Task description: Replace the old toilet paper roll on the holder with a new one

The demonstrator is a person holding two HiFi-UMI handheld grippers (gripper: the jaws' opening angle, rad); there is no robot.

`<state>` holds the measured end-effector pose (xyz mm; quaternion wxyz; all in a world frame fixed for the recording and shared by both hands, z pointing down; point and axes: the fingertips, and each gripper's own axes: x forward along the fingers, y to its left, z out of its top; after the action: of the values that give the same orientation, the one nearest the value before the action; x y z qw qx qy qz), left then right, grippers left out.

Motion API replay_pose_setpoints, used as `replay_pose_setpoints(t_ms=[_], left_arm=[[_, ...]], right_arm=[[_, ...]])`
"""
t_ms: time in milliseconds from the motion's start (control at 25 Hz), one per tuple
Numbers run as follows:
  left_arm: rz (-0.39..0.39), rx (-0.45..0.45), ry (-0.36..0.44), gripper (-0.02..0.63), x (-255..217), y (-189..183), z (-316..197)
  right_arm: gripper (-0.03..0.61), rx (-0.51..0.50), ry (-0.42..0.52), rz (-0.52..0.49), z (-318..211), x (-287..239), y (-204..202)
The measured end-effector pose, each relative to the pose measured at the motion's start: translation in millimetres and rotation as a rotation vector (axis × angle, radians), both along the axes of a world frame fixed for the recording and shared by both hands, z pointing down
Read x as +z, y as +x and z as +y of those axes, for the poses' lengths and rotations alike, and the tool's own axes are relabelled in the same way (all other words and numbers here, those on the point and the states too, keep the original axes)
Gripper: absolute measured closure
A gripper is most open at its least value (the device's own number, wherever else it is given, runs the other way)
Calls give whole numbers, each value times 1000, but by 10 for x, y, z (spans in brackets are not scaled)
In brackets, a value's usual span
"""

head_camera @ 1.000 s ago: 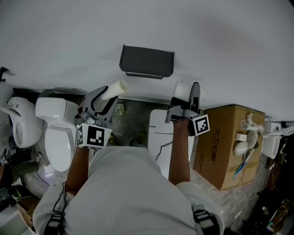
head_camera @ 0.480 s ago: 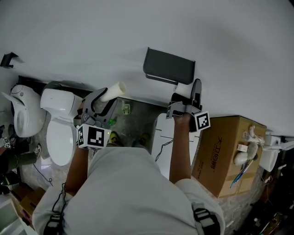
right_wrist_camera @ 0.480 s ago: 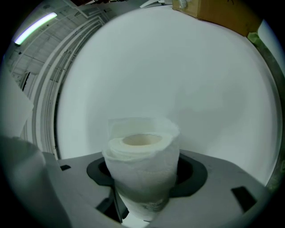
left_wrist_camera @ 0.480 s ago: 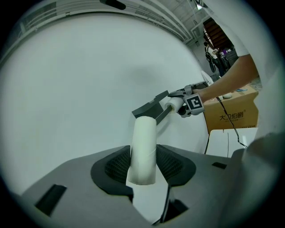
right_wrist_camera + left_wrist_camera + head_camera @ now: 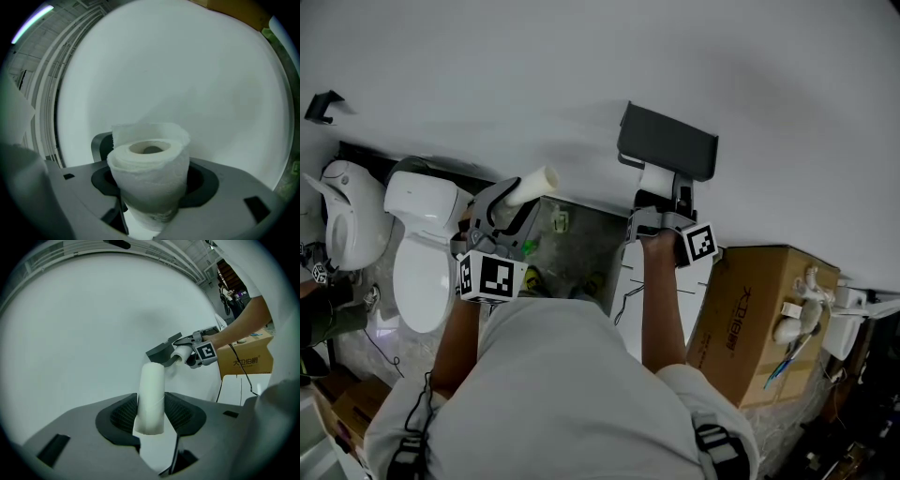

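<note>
A dark grey paper holder [image 5: 667, 142] is fixed to the white wall. Just below it, touching or nearly touching its underside, is a new white toilet paper roll [image 5: 656, 178], and my right gripper [image 5: 661, 202] is shut on it. In the right gripper view the roll [image 5: 150, 176] fills the jaws, with the holder [image 5: 100, 144] partly hidden behind it. My left gripper [image 5: 514, 202] is shut on a pale empty cardboard tube [image 5: 534, 181], held away to the holder's left. The left gripper view shows the tube [image 5: 151, 392] standing between the jaws, and beyond it the holder [image 5: 159, 352] and the new roll [image 5: 182, 353].
Two white toilets [image 5: 417, 244] [image 5: 345, 225] stand on the floor at the left. A brown cardboard box [image 5: 759, 309] sits at the right with white fittings on top. A white panel [image 5: 628, 281] leans between them. A small black bracket [image 5: 323, 103] is on the wall.
My right gripper has carried the new roll up and leftward to just under the holder. The left gripper still holds the tube out to the side. The head view has shifted.
</note>
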<state>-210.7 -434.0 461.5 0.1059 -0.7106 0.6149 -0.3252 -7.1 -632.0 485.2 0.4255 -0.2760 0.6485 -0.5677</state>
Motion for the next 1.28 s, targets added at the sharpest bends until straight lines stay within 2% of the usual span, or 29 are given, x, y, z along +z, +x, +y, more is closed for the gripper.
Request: replay_pose_setpoints(t_ms=[560, 880, 1120, 1280], left_arm=[[15, -26, 17, 413, -20, -192, 300], [32, 1, 33, 413, -47, -120, 340], [57, 60, 32, 413, -70, 14, 207], [79, 98, 43, 413, -81, 89, 157]], right_arm=[[282, -95, -10, -12, 256, 12, -527], [247, -109, 7, 17, 511, 14, -385], [241, -92, -22, 60, 762, 142, -165], [249, -74, -18, 134, 982, 196, -9]])
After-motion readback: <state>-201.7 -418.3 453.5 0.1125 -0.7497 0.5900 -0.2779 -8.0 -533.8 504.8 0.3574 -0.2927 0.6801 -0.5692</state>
